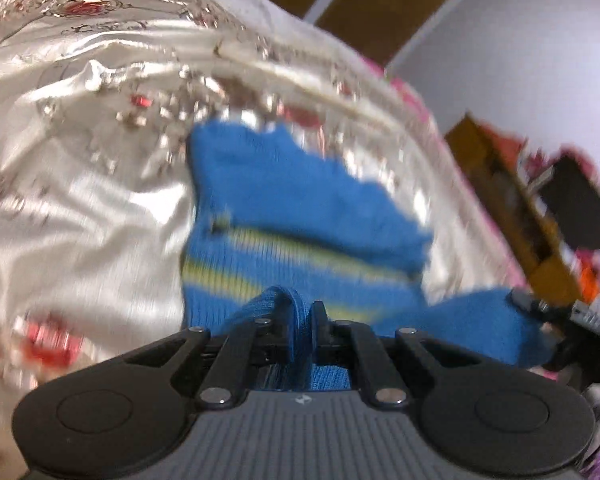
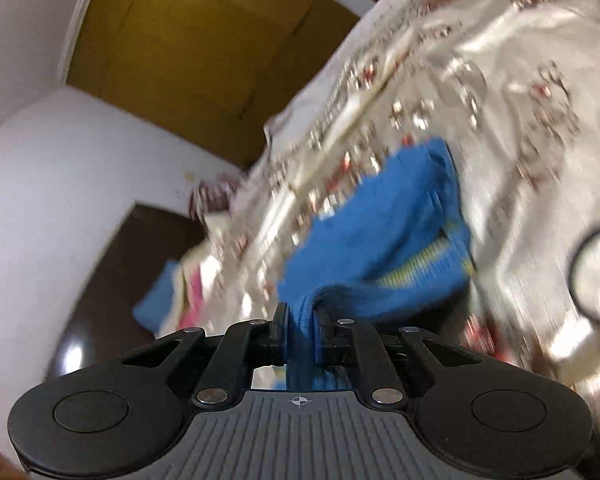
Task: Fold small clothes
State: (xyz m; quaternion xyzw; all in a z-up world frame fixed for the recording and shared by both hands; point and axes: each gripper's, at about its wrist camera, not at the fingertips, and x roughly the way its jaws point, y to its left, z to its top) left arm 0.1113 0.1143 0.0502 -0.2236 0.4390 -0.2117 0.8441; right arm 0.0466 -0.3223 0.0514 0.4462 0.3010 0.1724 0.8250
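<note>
A: What does the garment look like?

B: It is a small blue knit (image 1: 300, 200), ribbed, with two pale yellow-green stripes across it. The far edge looks ragged, though blur may do that. It hangs over a white satin sheet (image 1: 80, 200), its far part lying on the sheet and its near edge lifted.

A: And the sheet?

B: Shiny, creased, with small red and grey prints and a pink border at the right. Behind it are brown cardboard boxes (image 2: 188, 48) and a white wall (image 1: 520, 40).

A: The left gripper (image 1: 298, 312)?

B: Its jaws are pressed nearly together on a bunched fold of the knit at the near edge. It points down and away over the sheet.

A: The right gripper (image 2: 300, 316)?

B: Also clamped on a pinch of blue knit, with cloth filling the narrow gap. It is rolled, so the sheet runs slantwise. In the left view it shows at the right, holding the knit's right corner.
</note>
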